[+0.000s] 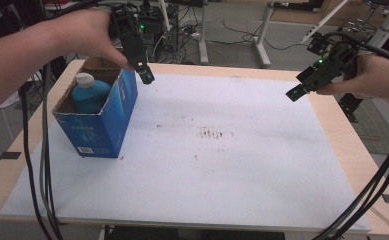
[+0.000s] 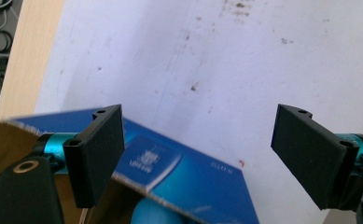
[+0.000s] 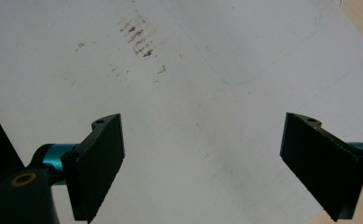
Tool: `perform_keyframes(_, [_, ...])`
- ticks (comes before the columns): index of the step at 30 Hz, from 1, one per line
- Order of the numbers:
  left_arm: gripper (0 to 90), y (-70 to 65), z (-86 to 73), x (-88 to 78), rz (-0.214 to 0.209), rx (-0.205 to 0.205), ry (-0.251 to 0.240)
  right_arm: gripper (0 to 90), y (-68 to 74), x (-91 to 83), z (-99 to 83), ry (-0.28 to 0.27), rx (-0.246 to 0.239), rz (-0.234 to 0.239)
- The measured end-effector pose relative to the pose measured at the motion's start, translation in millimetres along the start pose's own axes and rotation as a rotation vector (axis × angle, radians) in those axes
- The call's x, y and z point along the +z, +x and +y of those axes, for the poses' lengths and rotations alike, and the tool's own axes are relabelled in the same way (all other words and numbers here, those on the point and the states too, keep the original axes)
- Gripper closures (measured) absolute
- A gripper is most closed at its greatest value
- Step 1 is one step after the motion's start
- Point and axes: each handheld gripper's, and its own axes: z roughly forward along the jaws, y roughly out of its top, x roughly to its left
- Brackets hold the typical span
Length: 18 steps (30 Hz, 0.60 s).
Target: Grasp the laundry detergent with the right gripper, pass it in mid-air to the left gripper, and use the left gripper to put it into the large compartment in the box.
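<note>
High view: the left gripper [image 1: 145, 75], held in the person's left hand [image 1: 84, 32], hangs just above the far right corner of an open blue carton [image 1: 104, 117]. The carton stands on a white sheet [image 1: 222, 165] covering the wooden table [image 1: 354, 150]. Inside the carton, below and to the near left of the claw, stands a blue bottle [image 1: 89, 95] with a white cap [image 1: 84, 78]; the bottle is upright and clear of the claw.

Left gripper view: the left gripper [image 2: 198, 154] has its jaws spread wide, with nothing between them. The carton's blue wall [image 2: 179, 182] runs under the left jaw and across the lower middle of the gap; its torn brown rim passes beneath that jaw. The rounded top of the bottle [image 2: 151, 215] lies just below the gap, inside the carton. Beyond the jaws lies the stained white sheet [image 2: 216, 56].

High view: the right gripper [image 1: 294, 93], in the person's right hand [image 1: 374, 80], is held above the far right edge of the sheet, well apart from the carton.

Right gripper view: the right gripper [image 3: 202, 163] is likewise wide open and empty. Ahead of its jaws the sheet [image 3: 207, 116] bears a patch of dark smudges [image 3: 139, 39], up and to the left of the gap.
</note>
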Motion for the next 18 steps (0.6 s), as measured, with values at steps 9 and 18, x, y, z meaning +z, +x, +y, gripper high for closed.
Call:
perform_keyframes(9, [17.5, -6.9, 26.8, 11.9, -0.022, 0.059, -0.008, 13.0, 8.2, -9.1, -4.6, -0.014, 0.008, -0.013])
perform_keyframes(18, [17.5, -11.0, 34.7, 15.7, -0.027, 0.073, -0.005, 13.0, 9.1, -8.5, -1.3, -0.021, -0.010, -0.005])
